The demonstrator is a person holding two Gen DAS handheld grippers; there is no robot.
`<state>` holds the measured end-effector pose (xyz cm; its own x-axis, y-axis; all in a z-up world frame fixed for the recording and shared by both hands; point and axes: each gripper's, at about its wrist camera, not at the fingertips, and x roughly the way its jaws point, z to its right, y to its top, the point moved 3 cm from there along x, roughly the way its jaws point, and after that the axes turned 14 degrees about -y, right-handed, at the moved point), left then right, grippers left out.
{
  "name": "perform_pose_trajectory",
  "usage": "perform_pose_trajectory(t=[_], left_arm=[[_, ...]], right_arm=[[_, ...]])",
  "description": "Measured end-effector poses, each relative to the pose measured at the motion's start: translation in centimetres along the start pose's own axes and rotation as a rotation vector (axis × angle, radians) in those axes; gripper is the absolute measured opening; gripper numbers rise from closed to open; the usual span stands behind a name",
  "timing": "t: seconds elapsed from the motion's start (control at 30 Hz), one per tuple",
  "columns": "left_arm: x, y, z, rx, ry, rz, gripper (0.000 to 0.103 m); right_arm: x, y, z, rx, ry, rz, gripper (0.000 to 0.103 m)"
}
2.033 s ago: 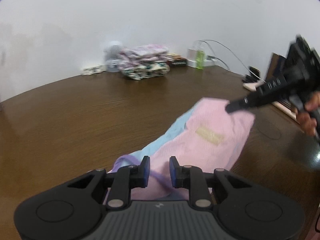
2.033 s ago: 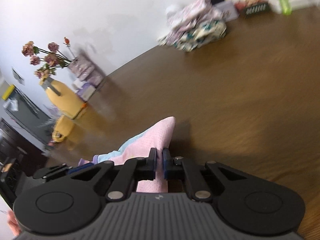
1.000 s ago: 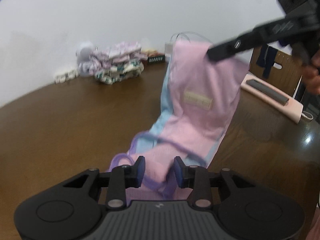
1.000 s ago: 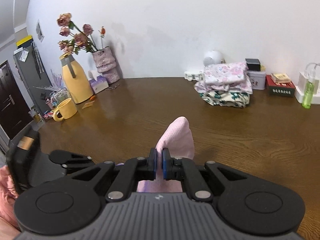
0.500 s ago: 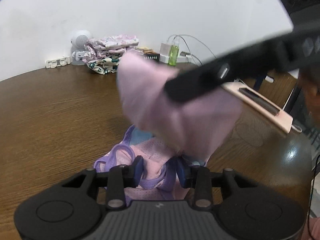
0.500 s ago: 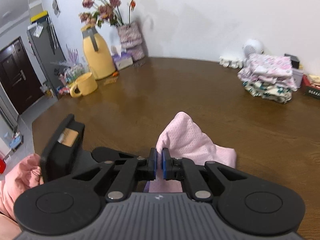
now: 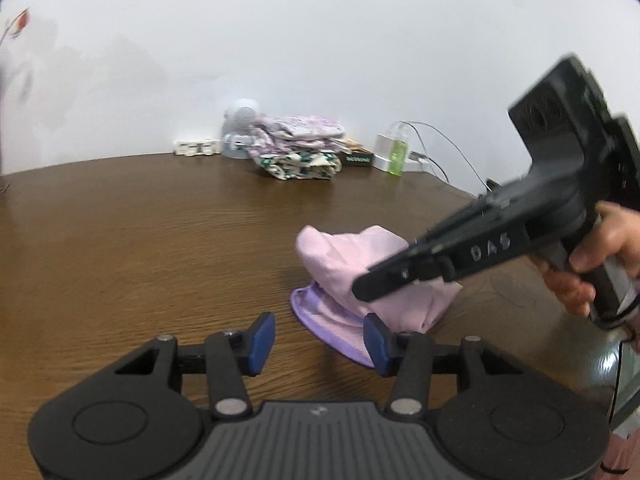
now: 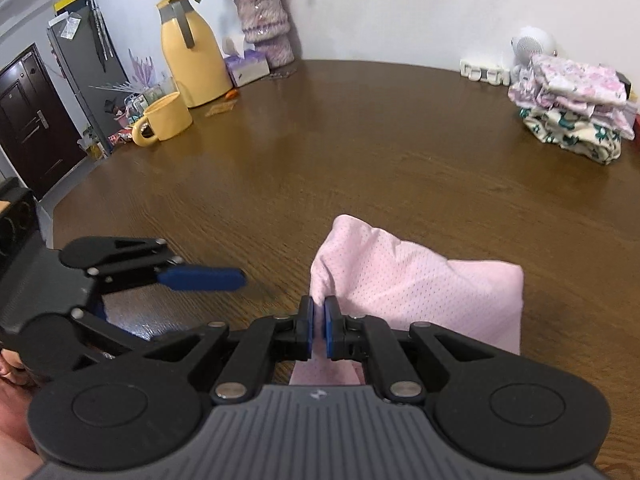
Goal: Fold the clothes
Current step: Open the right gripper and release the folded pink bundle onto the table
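A pink garment with purple trim (image 7: 376,280) lies folded over on the brown table; it also shows in the right wrist view (image 8: 420,280). My right gripper (image 8: 319,326) is shut on a pinch of its pink cloth near the front edge; it also shows in the left wrist view (image 7: 362,292). My left gripper (image 7: 318,338) is open and empty, just in front of the garment's purple hem, its right pad near the hem. It also shows at the left of the right wrist view (image 8: 200,278).
A stack of folded floral clothes (image 7: 296,152) sits at the table's far edge with a small white speaker (image 7: 242,128), a green bottle (image 7: 396,156) and cables. A yellow jug (image 8: 192,60), yellow mug (image 8: 164,118), flower vase (image 8: 264,20) and tissue box stand at the far left.
My right gripper has brought the lifted pink end down over the lower part, folding the garment. My left gripper has opened, let go of the purple-trimmed end and drawn back.
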<state>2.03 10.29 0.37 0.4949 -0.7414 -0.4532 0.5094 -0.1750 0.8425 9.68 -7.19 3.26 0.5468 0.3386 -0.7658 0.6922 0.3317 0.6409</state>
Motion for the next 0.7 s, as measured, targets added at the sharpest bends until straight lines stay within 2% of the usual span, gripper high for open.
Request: perform_pose_trajectory(t=[0.1, 0.17, 0.23, 0.27, 0.3, 0.33, 0.4, 0.5, 0.6, 0.7], left_arm=[[0.0, 0.4, -0.6, -0.033, 0.014, 0.028, 0.048], [-0.4, 0.7, -0.9, -0.06, 0.025, 0.056, 0.048], [-0.8, 1.1, -1.1, -0.088, 0.038, 0.096, 0.048], [-1.0, 1.4, -1.1, -0.1, 0.043, 0.117, 0.048], [-1.1, 1.6, -1.1, -0.11, 0.044, 0.135, 0.048], [-1.0, 1.9, -1.0, -0.114, 0.036, 0.143, 0.048], [0.0, 2.5, -0.5, -0.097, 0.012, 0.135, 0.044], [2.8, 3.4, 0.7, -0.06, -0.013, 0.101, 0.034], [5.9, 3.6, 0.8, -0.065, 0.016, 0.041, 0.032], [8.2, 3.6, -0.1, -0.106, 0.046, 0.002, 0.031]], right_arm=[[1.0, -0.4, 0.0, 0.014, -0.005, -0.008, 0.006], [1.3, -0.7, 0.0, 0.03, 0.013, -0.006, 0.012], [0.2, -1.0, 0.1, 0.061, 0.044, 0.03, 0.028], [-1.1, -1.2, 0.4, 0.069, 0.068, 0.082, 0.035], [-2.5, -1.5, 0.8, 0.073, 0.071, 0.141, 0.048], [-4.0, -1.8, 1.4, 0.075, 0.069, 0.202, 0.052], [-5.8, -2.4, 2.7, 0.059, -0.007, 0.285, 0.052], [-5.6, -3.1, 4.9, 0.055, -0.103, 0.285, 0.045], [-4.0, -3.4, 6.2, 0.051, -0.118, 0.27, 0.038], [-1.9, -3.2, 6.6, -0.002, -0.104, 0.266, 0.038]])
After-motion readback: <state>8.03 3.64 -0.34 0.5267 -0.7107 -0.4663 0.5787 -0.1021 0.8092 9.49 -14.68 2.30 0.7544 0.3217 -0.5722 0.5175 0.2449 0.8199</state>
